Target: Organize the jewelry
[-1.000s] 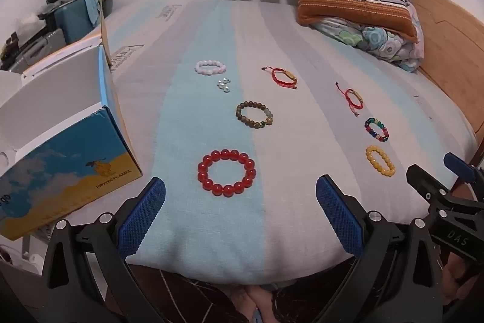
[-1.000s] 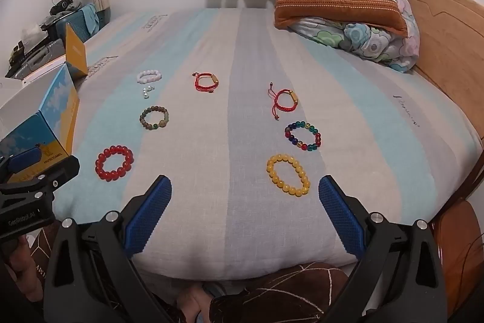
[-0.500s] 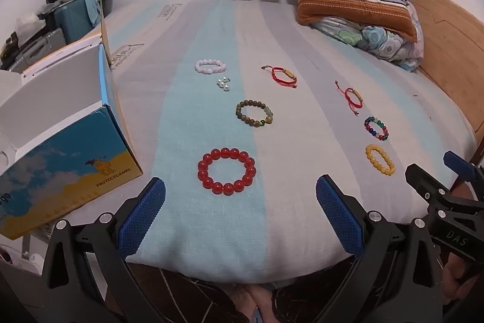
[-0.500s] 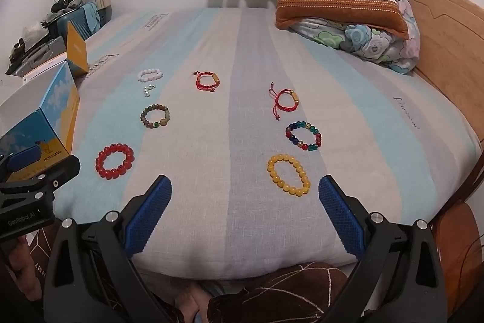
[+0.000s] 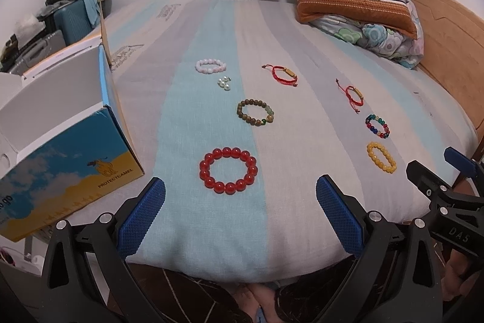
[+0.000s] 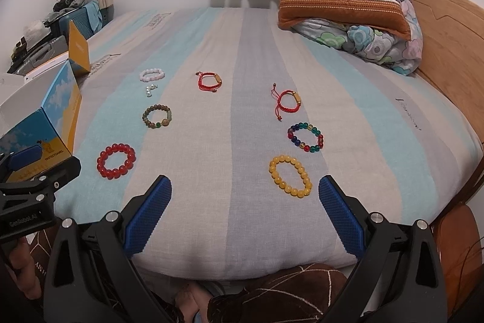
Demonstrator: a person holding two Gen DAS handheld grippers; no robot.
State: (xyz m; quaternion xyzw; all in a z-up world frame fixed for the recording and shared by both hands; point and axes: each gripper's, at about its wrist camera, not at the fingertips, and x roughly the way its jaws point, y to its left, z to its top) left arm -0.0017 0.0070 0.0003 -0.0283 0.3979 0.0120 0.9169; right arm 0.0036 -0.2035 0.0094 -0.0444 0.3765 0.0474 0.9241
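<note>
Jewelry: nothing has moved over the last second, and all the bracelets lie spread on the bed (image 5: 211, 232). We hold the left claw (image 5: 240, 199) spread wide over the red bracelet (image 5: 228, 170), the right claw (image 6: 245, 196) wide by the yellow bracelet (image 6: 289, 176), both empty. Sorting has not begun; the box (image 5: 69, 153) waits at left.

The open blue-and-yellow cardboard box (image 5: 60, 147) beside the striped bed sheet (image 5: 211, 29) runs off the left edge in both views. Small pale pearly pieces (image 5: 224, 83) near the white bead bracelet (image 5: 210, 66) are too tiny to identify.
</note>
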